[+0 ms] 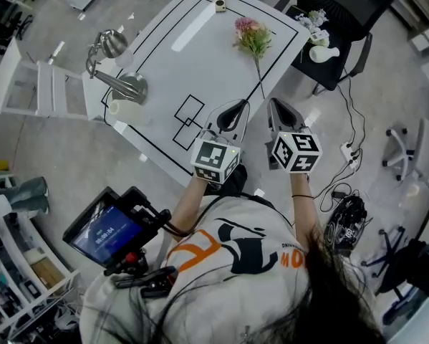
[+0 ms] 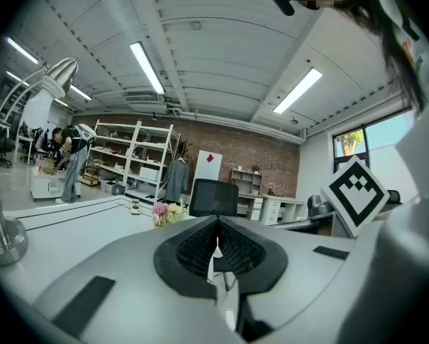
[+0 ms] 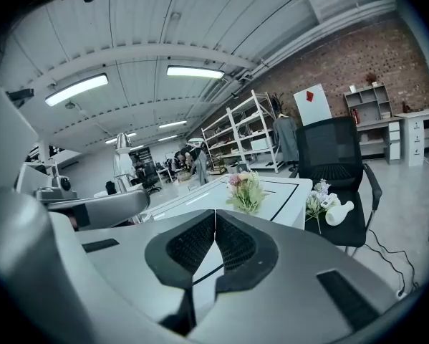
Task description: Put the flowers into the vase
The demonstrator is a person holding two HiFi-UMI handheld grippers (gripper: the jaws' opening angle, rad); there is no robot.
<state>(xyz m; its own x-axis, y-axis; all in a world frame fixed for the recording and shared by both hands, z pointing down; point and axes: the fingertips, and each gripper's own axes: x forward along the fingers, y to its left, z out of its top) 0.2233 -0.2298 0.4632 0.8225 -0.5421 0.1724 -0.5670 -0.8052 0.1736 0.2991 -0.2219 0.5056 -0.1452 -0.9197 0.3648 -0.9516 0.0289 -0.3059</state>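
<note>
A bunch of pink and green flowers (image 1: pixel 253 38) lies on the white table (image 1: pixel 164 63) near its far right corner, with the stem pointing toward me. The same flowers show ahead in the left gripper view (image 2: pixel 167 212) and the right gripper view (image 3: pixel 246 190). A white vase (image 1: pixel 324 54) lies on the black chair (image 1: pixel 339 6) beyond the table, also in the right gripper view (image 3: pixel 339 212). My left gripper (image 1: pixel 237 108) and right gripper (image 1: pixel 276 107) hover side by side over the table's near right edge. Both are shut and hold nothing (image 2: pixel 215 224) (image 3: pixel 215 217).
A silver desk lamp (image 1: pixel 114 63) stands at the table's left edge, with a white cup (image 1: pixel 124 111) by it. A remote (image 1: pixel 219 0) lies at the far edge. A smaller flower sprig (image 1: pixel 314 20) rests on the chair. Cables (image 1: pixel 346 156) trail on the floor at right.
</note>
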